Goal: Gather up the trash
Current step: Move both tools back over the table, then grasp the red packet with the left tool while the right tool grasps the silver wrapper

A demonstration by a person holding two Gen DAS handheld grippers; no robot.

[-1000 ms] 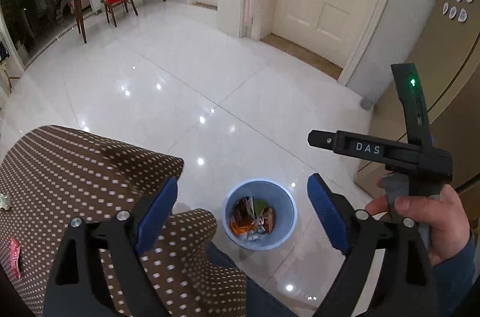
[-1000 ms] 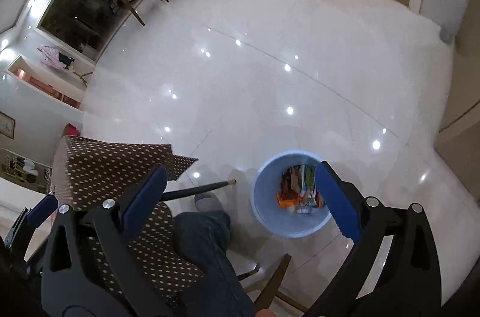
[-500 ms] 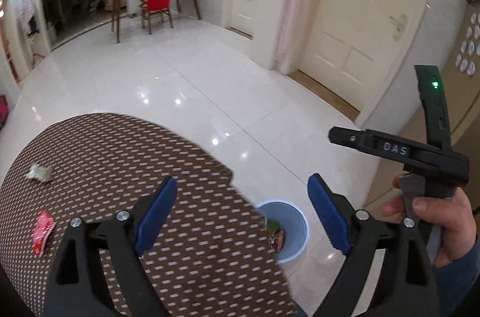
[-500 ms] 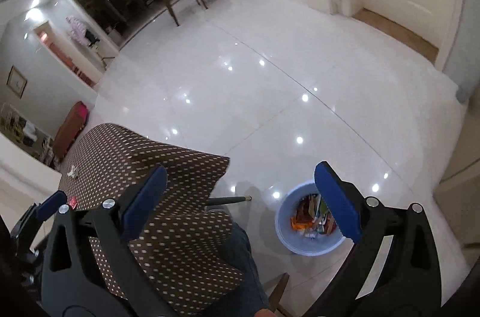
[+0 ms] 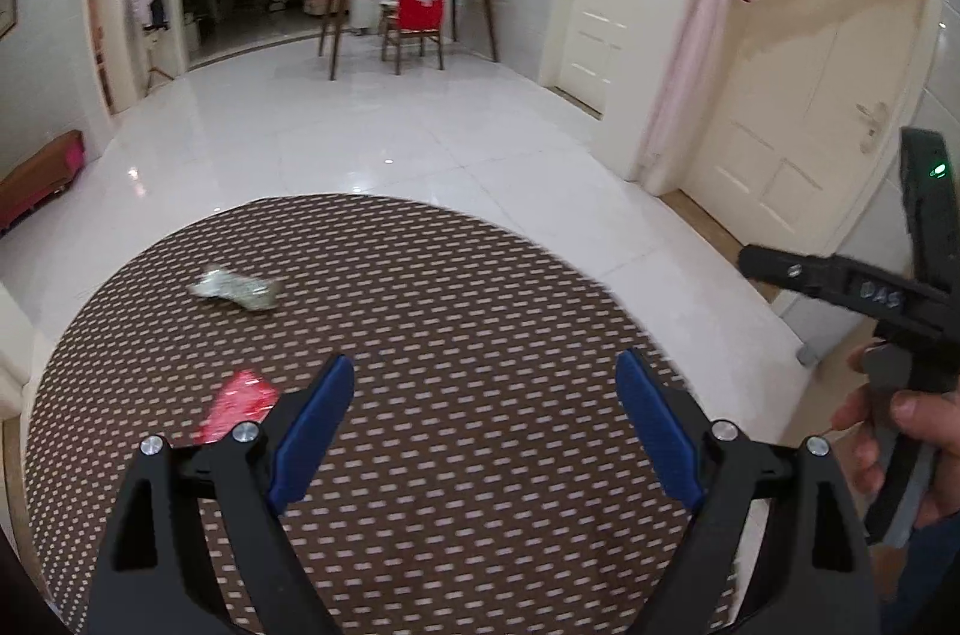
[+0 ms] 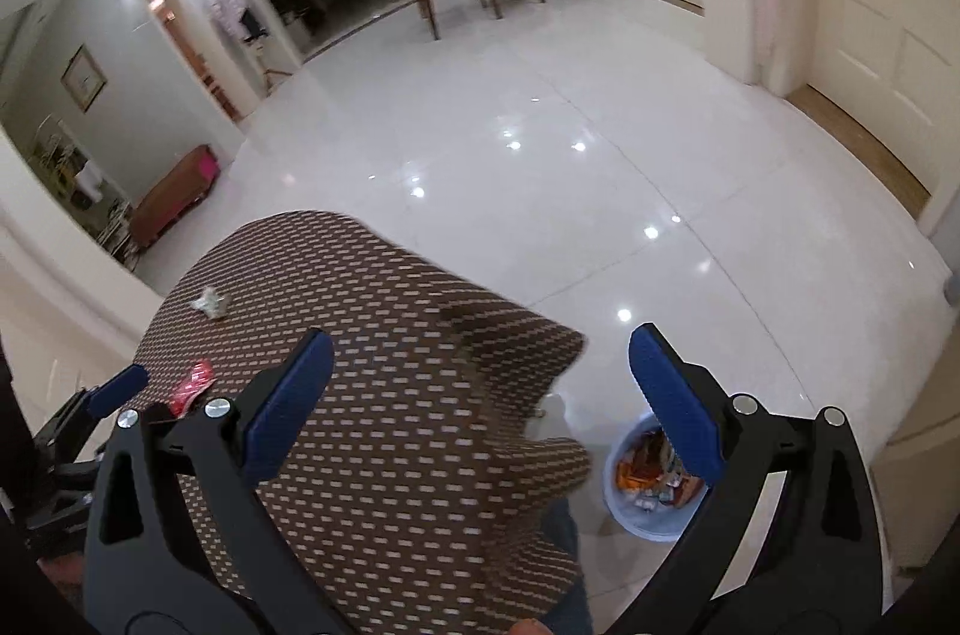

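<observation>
Hovering over your dotted table [image 5: 480, 335]: L gripper [image 5: 485, 416] & R gripper [image 6: 480, 395], both jaws wide, empty (red wrapper [image 5: 240, 404], silver wrapper [image 5: 237, 288] uncollected); bin [image 6: 645, 524] on floor.

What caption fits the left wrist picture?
Open left tool above a dotted tablecloth holding a red wrapper and a crumpled silver wrapper.
</observation>
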